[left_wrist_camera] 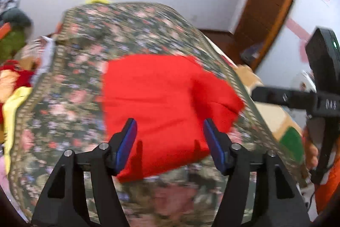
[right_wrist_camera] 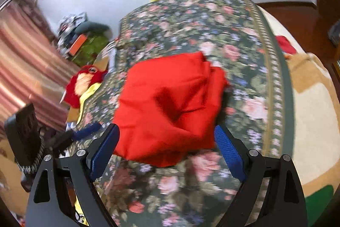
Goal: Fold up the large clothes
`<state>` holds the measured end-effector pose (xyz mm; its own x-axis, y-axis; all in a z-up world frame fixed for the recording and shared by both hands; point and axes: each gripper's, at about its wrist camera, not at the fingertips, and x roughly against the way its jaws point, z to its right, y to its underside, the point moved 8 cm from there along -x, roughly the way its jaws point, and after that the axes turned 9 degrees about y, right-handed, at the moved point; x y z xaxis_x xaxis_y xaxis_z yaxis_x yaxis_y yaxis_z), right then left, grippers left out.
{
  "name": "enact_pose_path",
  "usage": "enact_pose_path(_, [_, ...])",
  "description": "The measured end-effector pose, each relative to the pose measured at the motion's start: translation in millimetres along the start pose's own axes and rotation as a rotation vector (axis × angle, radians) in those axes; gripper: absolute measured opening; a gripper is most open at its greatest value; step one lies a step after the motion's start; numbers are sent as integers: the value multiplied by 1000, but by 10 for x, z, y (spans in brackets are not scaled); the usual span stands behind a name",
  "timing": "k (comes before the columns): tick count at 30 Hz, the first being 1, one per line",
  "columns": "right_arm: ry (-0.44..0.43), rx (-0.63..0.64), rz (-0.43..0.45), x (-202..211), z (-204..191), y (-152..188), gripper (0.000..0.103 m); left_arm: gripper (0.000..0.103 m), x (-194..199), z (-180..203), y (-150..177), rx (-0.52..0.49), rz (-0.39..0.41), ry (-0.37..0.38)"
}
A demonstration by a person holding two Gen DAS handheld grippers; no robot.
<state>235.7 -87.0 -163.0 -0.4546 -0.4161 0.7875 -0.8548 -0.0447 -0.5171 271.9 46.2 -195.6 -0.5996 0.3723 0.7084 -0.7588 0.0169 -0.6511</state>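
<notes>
A red garment [left_wrist_camera: 161,103] lies folded into a thick, roughly square bundle on a floral bedspread [left_wrist_camera: 74,69]. My left gripper [left_wrist_camera: 169,131] is open and empty, its blue pads hovering over the bundle's near edge. My right gripper [right_wrist_camera: 166,142] is open and empty too, its pads standing either side of the bundle's near edge [right_wrist_camera: 170,107]. The right gripper's black body [left_wrist_camera: 323,86] shows at the right edge of the left wrist view. The left gripper's body [right_wrist_camera: 27,135] shows at the left edge of the right wrist view. Both views are motion-blurred.
The floral bedspread [right_wrist_camera: 233,39] covers a bed with a cream and tan blanket [right_wrist_camera: 314,120] on the right. A red and yellow plush toy [right_wrist_camera: 85,82] and a clutter pile [right_wrist_camera: 85,35] lie left of the bed. A wooden door frame [left_wrist_camera: 272,5] stands at the back right.
</notes>
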Motion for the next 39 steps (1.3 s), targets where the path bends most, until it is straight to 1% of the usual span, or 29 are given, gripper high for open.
enact_pose_path(1, [0, 14, -6, -62, -80, 0, 89, 69, 45, -157, -8, 27, 11, -31])
enact_pose_path(4, [14, 39, -26, -251, -217, 6, 89, 70, 28, -533, 40, 114, 3, -91])
enact_pose_path(7, [39, 43, -48, -458, -249, 12, 89, 70, -116, -794, 162, 193, -38, -83])
enact_pose_path(8, [46, 32, -54, -511, -230, 13, 89, 70, -203, -865, 239, 223, -64, -72])
enact_pose_path(10, [75, -4, -79, -629, -135, 24, 89, 70, -352, -936, 359, 246, -112, -69])
enact_pose_path(12, [108, -26, -98, -706, -19, 44, 89, 71, -485, -954, 490, 244, -145, -66])
enact_pose_path(13, [129, -38, -112, -742, 66, 68, 89, 74, -508, -958, 531, 245, -139, -65])
enact_pose_path(14, [140, -42, -122, -762, 127, 90, 89, 81, -496, -966, 552, 242, -132, -73])
enact_pose_path(16, [175, -39, -143, -782, 281, 158, 89, 87, -489, -981, 591, 218, -129, -101])
enact_pose_path(18, [216, -29, -160, -781, 448, 237, 89, 89, -492, -973, 634, 200, -140, -101])
enact_pose_path(21, [229, -35, -190, -762, 624, 369, 89, 92, -528, -954, 756, 175, -168, -108])
enact_pose_path(23, [220, -49, -193, -710, 720, 455, 89, 93, -563, -957, 845, 158, -195, -128])
enact_pose_path(24, [235, -62, -192, -670, 777, 487, 90, 93, -589, -966, 913, 152, -214, -148])
enact_pose_path(25, [248, -72, -188, -639, 819, 498, 90, 93, -596, -969, 968, 155, -212, -153])
enact_pose_path(27, [247, -88, -185, -572, 883, 517, 90, 93, -554, -982, 1001, 183, -190, -141])
enact_pose_path(29, [253, -95, -185, -526, 924, 526, 90, 93, -515, -1020, 1034, 216, -195, -138])
enact_pose_path(30, [256, -92, -182, -496, 939, 533, 90, 93, -480, -1040, 1043, 221, -193, -148])
enact_pose_path(34, [275, -56, -152, -373, 904, 496, 90, 93, -326, -1065, 1023, 175, -187, -211])
enact_pose_path(39, [258, -17, -86, -239, 764, 376, 90, 93, -52, -1033, 767, 91, -120, -271])
